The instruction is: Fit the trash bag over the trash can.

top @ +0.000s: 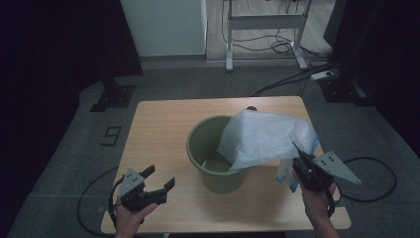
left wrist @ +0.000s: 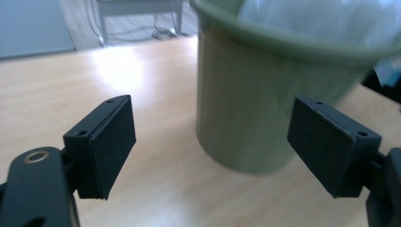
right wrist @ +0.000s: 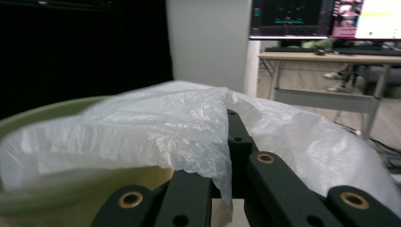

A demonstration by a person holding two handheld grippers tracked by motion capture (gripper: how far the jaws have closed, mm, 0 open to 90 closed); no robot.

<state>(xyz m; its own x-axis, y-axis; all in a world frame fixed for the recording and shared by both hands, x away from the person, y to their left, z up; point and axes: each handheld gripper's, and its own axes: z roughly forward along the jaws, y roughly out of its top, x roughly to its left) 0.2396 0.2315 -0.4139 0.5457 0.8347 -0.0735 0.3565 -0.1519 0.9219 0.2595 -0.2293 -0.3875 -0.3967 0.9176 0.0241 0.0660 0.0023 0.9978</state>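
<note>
Pinching plastic bag point(top: 265, 139), right hand-held gripper point(top: 300, 159) clamped; bag spreads left-right over bucket point(top: 208, 148); left hand-held gripper point(top: 157, 181) spread.

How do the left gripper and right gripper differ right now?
The left gripper has its jaws wide apart with nothing between them; the right gripper is shut on the translucent white plastic bag. The left gripper sits apart from the round green plastic bin, near the table's front left; the right one holds the bag draped over the bin's rim. Both are black, hand-held and carry a grey plate.
</note>
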